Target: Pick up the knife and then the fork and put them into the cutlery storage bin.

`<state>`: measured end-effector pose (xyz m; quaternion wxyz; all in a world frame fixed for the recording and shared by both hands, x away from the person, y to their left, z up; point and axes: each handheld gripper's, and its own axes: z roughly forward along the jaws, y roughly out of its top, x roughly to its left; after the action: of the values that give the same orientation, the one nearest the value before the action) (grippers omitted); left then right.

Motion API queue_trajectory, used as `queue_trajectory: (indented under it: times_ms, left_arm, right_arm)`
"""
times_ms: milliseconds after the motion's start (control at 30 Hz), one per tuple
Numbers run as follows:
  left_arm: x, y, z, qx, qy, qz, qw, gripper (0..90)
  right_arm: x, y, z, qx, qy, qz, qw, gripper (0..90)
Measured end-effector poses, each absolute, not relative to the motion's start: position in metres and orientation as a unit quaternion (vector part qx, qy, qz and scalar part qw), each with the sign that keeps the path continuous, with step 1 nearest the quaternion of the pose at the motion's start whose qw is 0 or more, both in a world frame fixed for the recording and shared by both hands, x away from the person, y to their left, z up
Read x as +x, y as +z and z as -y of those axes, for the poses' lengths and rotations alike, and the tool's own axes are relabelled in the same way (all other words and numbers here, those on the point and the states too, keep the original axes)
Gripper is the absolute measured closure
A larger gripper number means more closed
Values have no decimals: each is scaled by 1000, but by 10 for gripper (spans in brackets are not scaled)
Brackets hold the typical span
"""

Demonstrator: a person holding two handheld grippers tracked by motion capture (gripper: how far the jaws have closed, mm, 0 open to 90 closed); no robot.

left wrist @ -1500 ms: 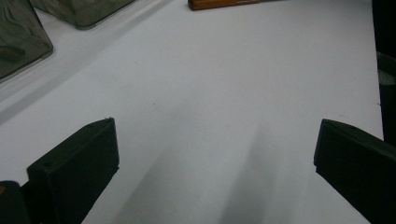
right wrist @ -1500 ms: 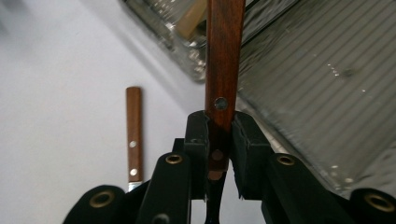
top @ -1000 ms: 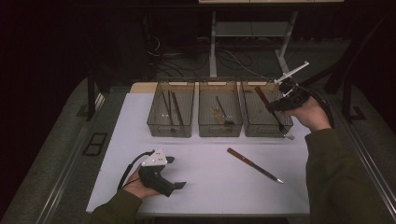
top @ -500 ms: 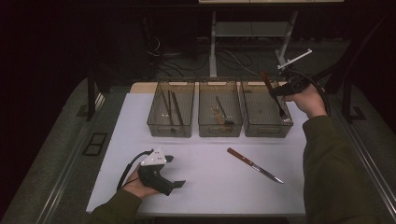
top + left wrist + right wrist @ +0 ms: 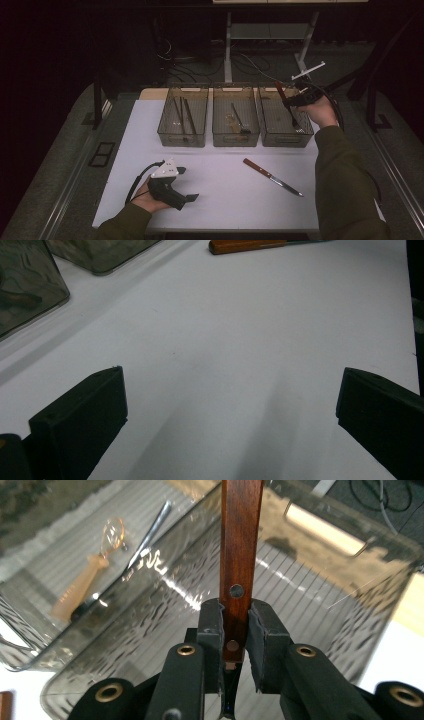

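From above, three clear bins stand in a row at the far side of the white table (image 5: pixel 225 200). Over the right bin (image 5: pixel 282 132) the right gripper (image 5: pixel 289 102) pinches a wood-handled knife (image 5: pixel 280 90), its handle rising up and to the left, its blade hanging down into the bin. The middle bin (image 5: pixel 235 137) holds a spoon-like piece and a pale utensil; the left bin (image 5: pixel 180 135) holds long dark utensils. A second knife (image 5: pixel 272 177) with a red-brown handle lies flat on the table, in front of the bins and well apart from both hands. Near the front edge the left gripper (image 5: pixel 187 197) rests on the table in the person's hand, jaws spread, nothing between them.

Along the left gripper's jaws, both black pads stand wide apart over bare white table (image 5: pixel 225 365). At the top edge lies the orange-brown handle of the second knife (image 5: pixel 245 246), and two bin corners (image 5: pixel 30 290) show at the upper left.

Along the right gripper's jaws (image 5: pixel 235 625), the pads press on either side of the knife handle (image 5: pixel 241 540), at its lower rivets; the handle runs straight up the view, and the blade drops out of sight below. Behind it lies the ribbed floor of the right bin (image 5: pixel 300 580). Through the wall to the left, the pale utensil (image 5: pixel 85 582) and a metal handle (image 5: pixel 150 530) lie in the next bin.
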<state>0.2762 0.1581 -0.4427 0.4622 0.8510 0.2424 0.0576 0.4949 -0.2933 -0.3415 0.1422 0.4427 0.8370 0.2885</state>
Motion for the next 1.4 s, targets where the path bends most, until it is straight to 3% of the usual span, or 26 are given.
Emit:
queue_trajectory:
  times_ms: [333, 567, 833, 1400]
  left_arm:
    - [276, -443, -157, 853, 58, -240, 459, 0]
    - [276, -443, -157, 854, 57, -240, 459, 0]
    - [276, -444, -157, 855, 56, -242, 456, 0]
    - [276, -444, -157, 855, 56, -242, 455, 0]
  right_arm:
    - [491, -374, 299, 456, 273, -838, 121, 764]
    - [484, -365, 302, 468, 293, -823, 133, 500]
    - [456, -348, 306, 455, 333, -817, 120, 388]
    - [386, -338, 293, 419, 348, -830, 119, 291]
